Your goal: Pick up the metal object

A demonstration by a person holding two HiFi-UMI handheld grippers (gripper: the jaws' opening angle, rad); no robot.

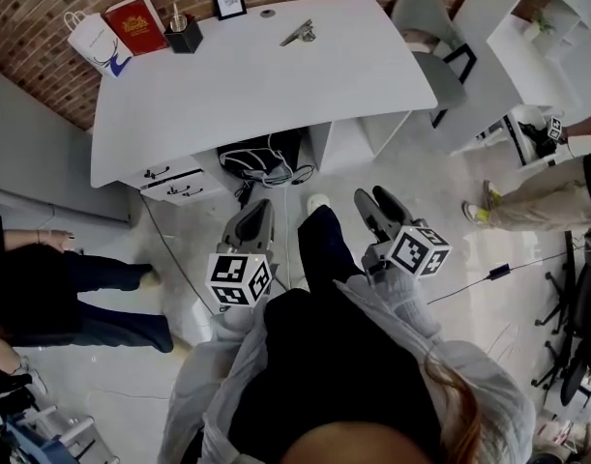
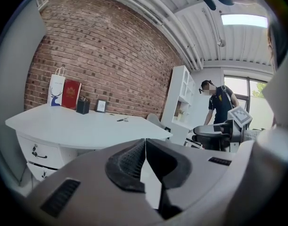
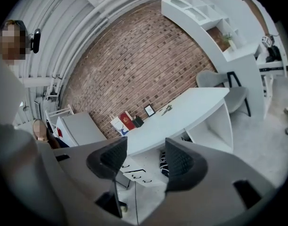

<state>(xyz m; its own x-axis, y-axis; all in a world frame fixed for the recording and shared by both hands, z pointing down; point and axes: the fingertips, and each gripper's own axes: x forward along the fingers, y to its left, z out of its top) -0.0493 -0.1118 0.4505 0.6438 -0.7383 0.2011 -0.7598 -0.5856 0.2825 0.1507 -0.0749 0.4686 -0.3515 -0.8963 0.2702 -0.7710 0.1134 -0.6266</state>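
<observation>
Standing well back from the table [image 1: 256, 95], the person is facing it across a stretch of floor, and neither tool is near anything on it. Along the far edge, from the left, a bag [image 1: 94, 39], a red book [image 1: 135, 22], a pen pot [image 1: 184, 35] and a frame [image 1: 228, 0] are lining up by the brick wall. The metal object [image 1: 298, 34] is lying alone further right, apart from them on bare tabletop, with a chair [image 1: 430, 37] beyond the table's right end. The left hand-held gripper [image 1: 259, 208] is carrying its jaws pressed together with nothing between them. The right hand-held gripper [image 1: 375, 199] is holding its jaws spread and empty, and its view is showing the object far off above them. Judging from this, the step in hand is the approach, and the right one is looking better placed to take the object, being spread and on the nearer side. Doing it well is going to mean walking up to the table first, since the object is sitting towards the far edge. The jaws should then be coming down low and nearly flat, straddling the object across its narrow side before closing. Appearing small and flat, it is likely going to slide on the smooth top, so a slow closing is looking wise, with the left one keeping clear.
</observation>
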